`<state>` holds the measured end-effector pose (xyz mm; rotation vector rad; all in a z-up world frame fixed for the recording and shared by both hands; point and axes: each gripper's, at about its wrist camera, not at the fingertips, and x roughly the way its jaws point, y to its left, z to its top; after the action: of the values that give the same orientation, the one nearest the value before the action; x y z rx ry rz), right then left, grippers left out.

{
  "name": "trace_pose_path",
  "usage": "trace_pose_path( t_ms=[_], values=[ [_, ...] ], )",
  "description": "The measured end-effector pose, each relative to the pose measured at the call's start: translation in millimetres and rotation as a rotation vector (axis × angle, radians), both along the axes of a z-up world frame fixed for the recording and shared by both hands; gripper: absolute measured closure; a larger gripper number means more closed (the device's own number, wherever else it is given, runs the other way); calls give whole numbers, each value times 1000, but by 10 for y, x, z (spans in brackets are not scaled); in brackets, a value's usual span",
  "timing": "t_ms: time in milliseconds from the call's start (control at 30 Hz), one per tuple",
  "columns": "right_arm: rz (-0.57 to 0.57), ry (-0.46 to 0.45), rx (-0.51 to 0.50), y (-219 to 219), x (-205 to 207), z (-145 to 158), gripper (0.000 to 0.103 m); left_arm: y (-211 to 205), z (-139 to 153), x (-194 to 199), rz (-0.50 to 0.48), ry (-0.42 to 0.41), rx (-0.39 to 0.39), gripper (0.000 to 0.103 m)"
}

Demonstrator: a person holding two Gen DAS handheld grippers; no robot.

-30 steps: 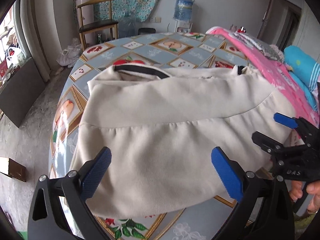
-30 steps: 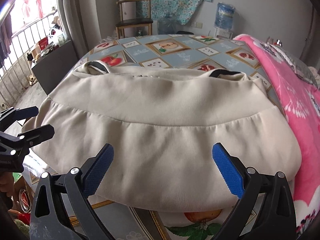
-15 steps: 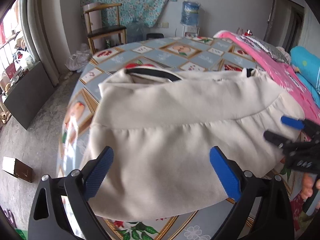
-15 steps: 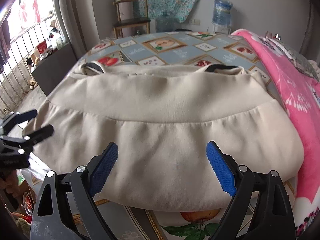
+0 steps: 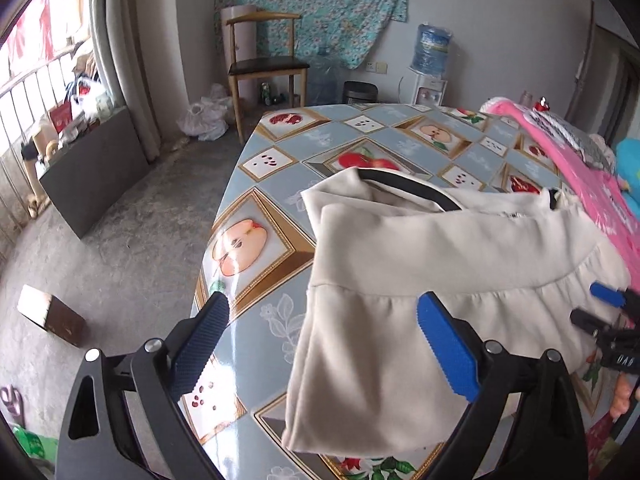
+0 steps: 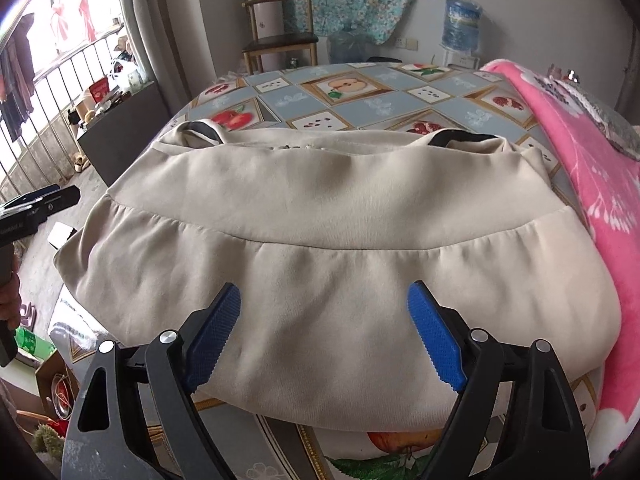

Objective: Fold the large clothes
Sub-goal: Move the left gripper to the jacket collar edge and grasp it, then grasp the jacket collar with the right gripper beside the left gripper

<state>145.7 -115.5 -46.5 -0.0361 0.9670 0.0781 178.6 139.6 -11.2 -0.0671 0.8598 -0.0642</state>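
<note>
The garment (image 6: 340,240) is lying on the desk (image 6: 360,92), its near edge hanging over the desk's front; a blanket (image 6: 592,184) is lying just right of it, and a chair (image 6: 280,36) is standing behind the desk

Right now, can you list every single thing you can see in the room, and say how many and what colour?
garment: one, cream with black trim, spread flat on the table
table: one, blue-grey cloth with fruit pictures, under the garment
blanket: one, pink with white pattern, on the table beside the garment
chair: one, wooden with dark seat, by the far wall
water bottle: one, blue, on a dispenser by the wall
hanging cloth: one, teal floral, on the wall
left gripper: black with blue pads, open, at the garment's edge
right gripper: black with blue pads, jaws closing, nothing pinched yet
</note>
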Motion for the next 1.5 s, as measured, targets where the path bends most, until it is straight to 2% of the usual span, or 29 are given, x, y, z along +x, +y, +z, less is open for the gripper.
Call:
trace_pose_path(
  t_ms=[133,300,367,400,467,500,567,667,767,833,933,1100,1267,1333,1400,1433,1500],
  values=[
    [-16,29,31,-100,21,-64,22,131,-65,225,8,8,-94,14],
    [-42,51,55,-172,46,-95,22,219,-275,589,-9,76,-227,25],
    [-42,53,43,-155,58,-102,22,277,-401,744,-7,120,-303,38],
    [-42,53,36,-143,61,-105,22,301,-463,791,7,147,-332,40],
    [-42,50,25,-122,64,-109,22,362,-582,870,34,197,-401,62],
    [-43,50,23,-118,62,-114,22,369,-599,869,37,200,-420,66],
    [-46,51,23,-119,66,-122,22,327,-527,807,17,167,-417,83],
    [-43,53,24,-122,88,-128,21,149,-296,634,-86,77,-345,83],
    [-41,54,21,-120,116,-137,21,-13,-233,584,-186,89,-349,83],
    [-43,53,22,-116,126,-140,21,-85,-239,614,-202,94,-308,83],
    [-42,53,22,-114,129,-140,21,-85,-286,726,-169,117,-245,83],
    [-38,54,22,-108,147,-143,21,66,-435,951,-124,184,-282,83],
    [-37,56,20,-105,138,-146,21,184,-521,1104,-127,228,-379,80],
    [-37,56,19,-103,140,-147,21,213,-520,1126,-130,234,-417,79],
    [-36,56,17,-103,140,-147,21,207,-453,1079,-168,197,-474,79],
    [-38,55,18,-101,130,-153,21,178,-411,1047,-195,173,-478,77],
    [-39,55,19,-100,132,-155,21,103,-408,1042,-199,178,-403,77]
  ],
)
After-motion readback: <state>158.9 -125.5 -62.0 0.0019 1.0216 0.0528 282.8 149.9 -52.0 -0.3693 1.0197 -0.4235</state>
